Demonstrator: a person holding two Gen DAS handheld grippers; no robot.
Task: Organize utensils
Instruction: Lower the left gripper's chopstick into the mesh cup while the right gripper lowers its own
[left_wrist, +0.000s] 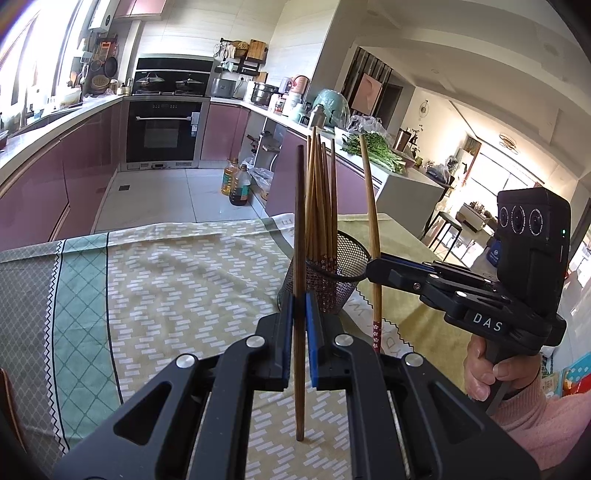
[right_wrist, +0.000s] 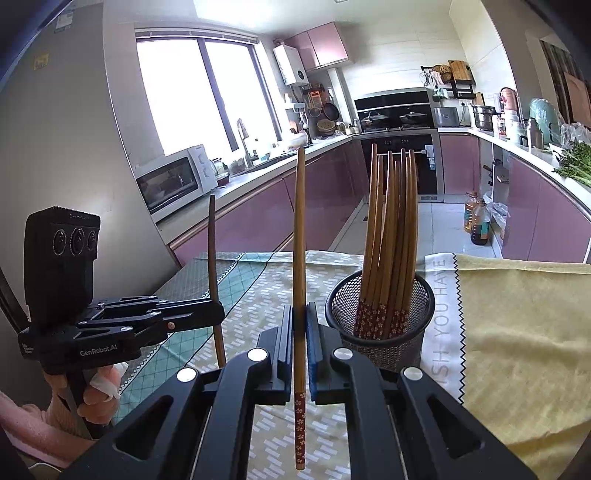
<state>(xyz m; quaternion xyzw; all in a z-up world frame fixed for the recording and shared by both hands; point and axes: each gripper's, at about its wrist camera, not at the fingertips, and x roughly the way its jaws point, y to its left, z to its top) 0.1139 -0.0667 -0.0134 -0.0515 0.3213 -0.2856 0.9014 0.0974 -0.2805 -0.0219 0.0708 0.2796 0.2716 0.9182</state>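
1. Now: left tool (left_wrist: 299, 325) clamped tight on a plain dark chopstick (left_wrist: 300, 221), held upright, lower tip hanging just above the patterned tablecloth (left_wrist: 166, 280) on the surface.
2. Right tool (right_wrist: 299, 343) pinched just as narrow on a lighter chopstick (right_wrist: 299, 240), red floral end (right_wrist: 300, 428) pointing down, matching how the others sit in the holder.
3. Held vertical, likely so each stick can drop straight through the holder's open top.
4. Black mesh holder (right_wrist: 380, 325) standing on the cloth, just ahead and to the right of the right tool; in the left view, sitting between the two tools.
5. Inside: a bundle of wooden chopsticks (right_wrist: 391, 221), floral ends at the bottom, plain ends fanning upward and leaning together.
6. Room left in the cup for more, by the look of it.
7. Neither held stick over the rim yet; both short of it, on the near side.
8. Yellow cloth (right_wrist: 517, 332) lying to the right, nothing on it.
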